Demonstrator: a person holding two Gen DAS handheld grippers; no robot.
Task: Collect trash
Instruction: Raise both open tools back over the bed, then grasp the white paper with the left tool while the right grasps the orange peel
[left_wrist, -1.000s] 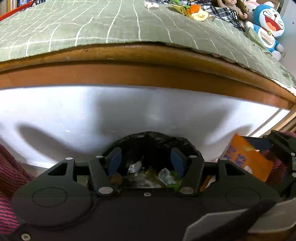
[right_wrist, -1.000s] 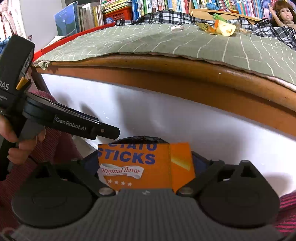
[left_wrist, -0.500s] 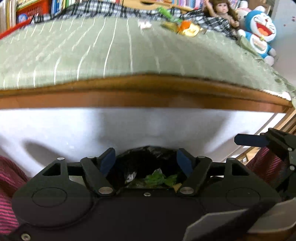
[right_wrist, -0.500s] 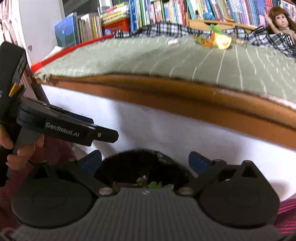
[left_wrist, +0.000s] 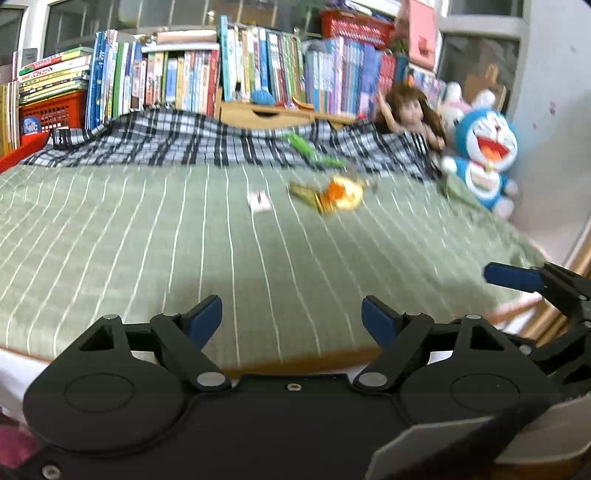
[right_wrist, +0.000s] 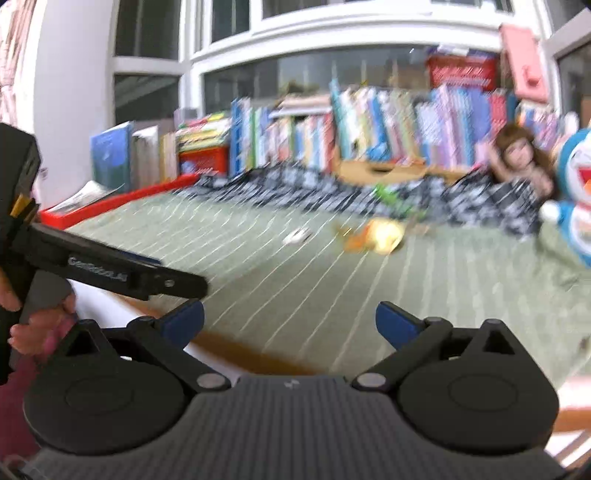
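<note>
Both grippers hang over the near edge of the bed with nothing in them: the left gripper (left_wrist: 291, 315) has its jaws opening, with only striped cover showing between them, and the right gripper (right_wrist: 290, 319) stands spread wide and just as bare. What is left to collect lies well ahead, across the green striped blanket (left_wrist: 147, 243): an orange and yellow wrapper (left_wrist: 334, 194) up near the checked cloth (left_wrist: 192, 144), a small white scrap (left_wrist: 259, 201) just to its left, and a green wrapper (left_wrist: 308, 149) farther back on the checks. From the left jaws the orange piece sits ahead and a little to the right, its long side running roughly across the line of reach; from the right jaws the same wrapper (right_wrist: 375, 234) is also ahead and slightly right, so I would judge neither hand clearly nearer, and either must travel well forward. The left view is the sharper and shows the scrap as a flat card; the right view is smeared, yet it alone shows the person's hand (right_wrist: 35, 325) on the left grip
</note>
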